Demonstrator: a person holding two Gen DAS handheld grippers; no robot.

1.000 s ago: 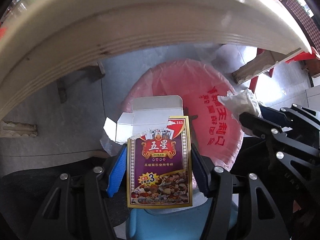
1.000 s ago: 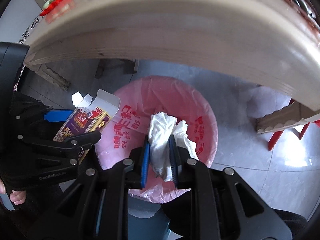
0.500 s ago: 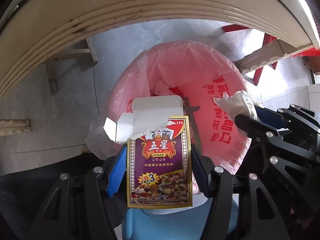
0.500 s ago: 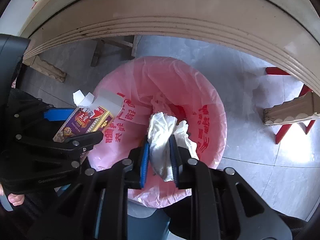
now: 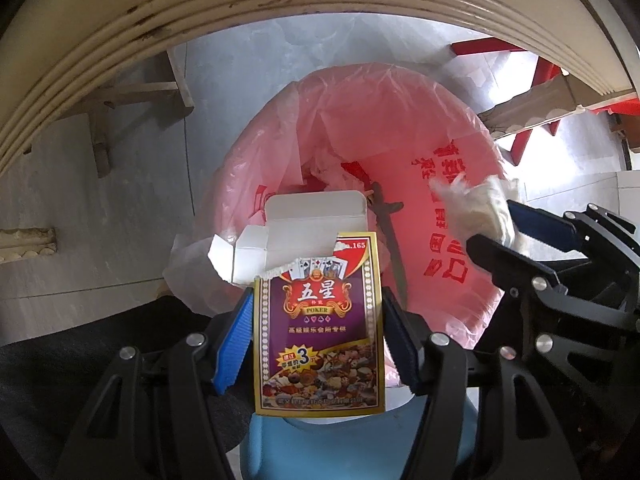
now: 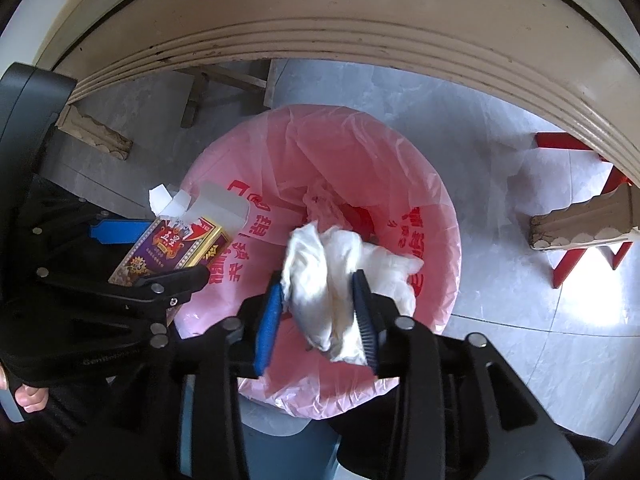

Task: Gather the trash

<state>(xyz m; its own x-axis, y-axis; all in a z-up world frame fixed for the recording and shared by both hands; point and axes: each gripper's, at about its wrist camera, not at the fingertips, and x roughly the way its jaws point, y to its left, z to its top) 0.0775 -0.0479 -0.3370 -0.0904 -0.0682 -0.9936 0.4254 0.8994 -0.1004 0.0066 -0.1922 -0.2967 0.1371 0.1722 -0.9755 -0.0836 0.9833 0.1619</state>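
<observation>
Bin: while both grippers were held over it, the bin [image 6: 280, 436] was seen lined with a pink bag [image 6: 400, 168] with red writing on it.
Inside the bag: crumpled plastic [image 6: 320, 204] and a dark stick [image 5: 390, 236] were seen down at the bottom.
Left gripper: the left gripper [image 5: 316, 344] was closed on a card box [image 5: 320, 340], which was held upright over the near rim of the bag with its white top flap [image 5: 316, 216] torn open.
Right gripper: the right gripper [image 6: 320, 308] was spread wide, and a white tissue wad [image 6: 332, 280] was seen between its blue pads [image 6: 268, 320]; it could not be told if the wad was gripped.
Around: a cream table edge [image 6: 360, 32] was curved above the bin, and a red stool [image 6: 580, 216] was stood on the grey floor [image 6: 500, 360] to the right.
</observation>
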